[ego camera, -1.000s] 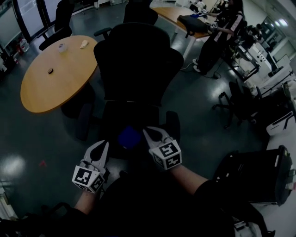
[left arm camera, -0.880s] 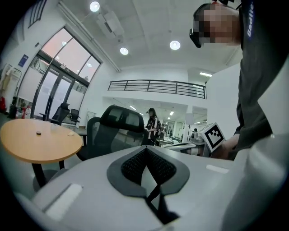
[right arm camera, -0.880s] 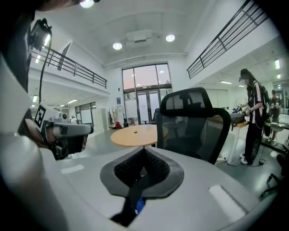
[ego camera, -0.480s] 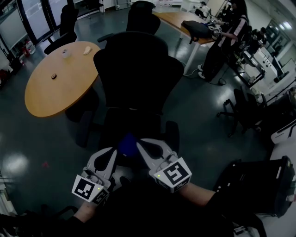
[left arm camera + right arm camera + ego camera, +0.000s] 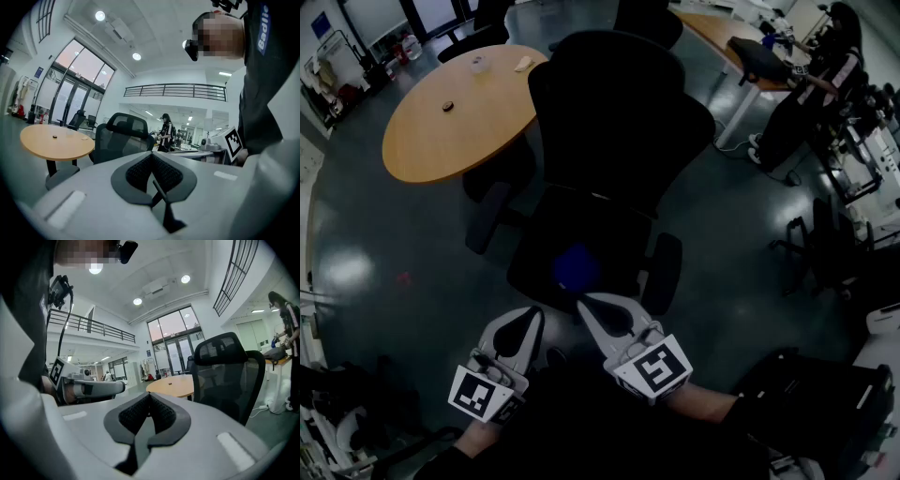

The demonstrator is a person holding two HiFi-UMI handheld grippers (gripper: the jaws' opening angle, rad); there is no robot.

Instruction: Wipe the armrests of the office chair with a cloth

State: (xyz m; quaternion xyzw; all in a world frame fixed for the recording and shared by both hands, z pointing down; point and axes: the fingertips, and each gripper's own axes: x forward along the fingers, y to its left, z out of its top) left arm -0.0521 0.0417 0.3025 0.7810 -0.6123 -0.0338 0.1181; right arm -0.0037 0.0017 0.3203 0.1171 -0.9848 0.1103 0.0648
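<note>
A black office chair (image 5: 614, 122) stands in front of me, its back toward the far side. A blue cloth (image 5: 577, 269) lies crumpled on the seat. The chair's left armrest (image 5: 486, 217) and right armrest (image 5: 663, 272) flank the seat. My left gripper (image 5: 532, 316) hovers near the seat's front edge, shut and empty. My right gripper (image 5: 586, 303) is beside it, just short of the cloth and clear of it, also shut and empty. In the gripper views, the left gripper (image 5: 151, 154) and the right gripper (image 5: 149, 394) show their pads meeting with nothing between them.
A round wooden table (image 5: 431, 141) with a few small items stands behind the chair to the left. A person (image 5: 825, 66) stands at a desk at the far right. More chairs (image 5: 825, 244) stand at the right, and a black case (image 5: 825, 394) at the lower right.
Both grippers have lifted and drawn back from the blue cloth, which stays on the seat. The head view has shifted, so the chair and table sit further right.
</note>
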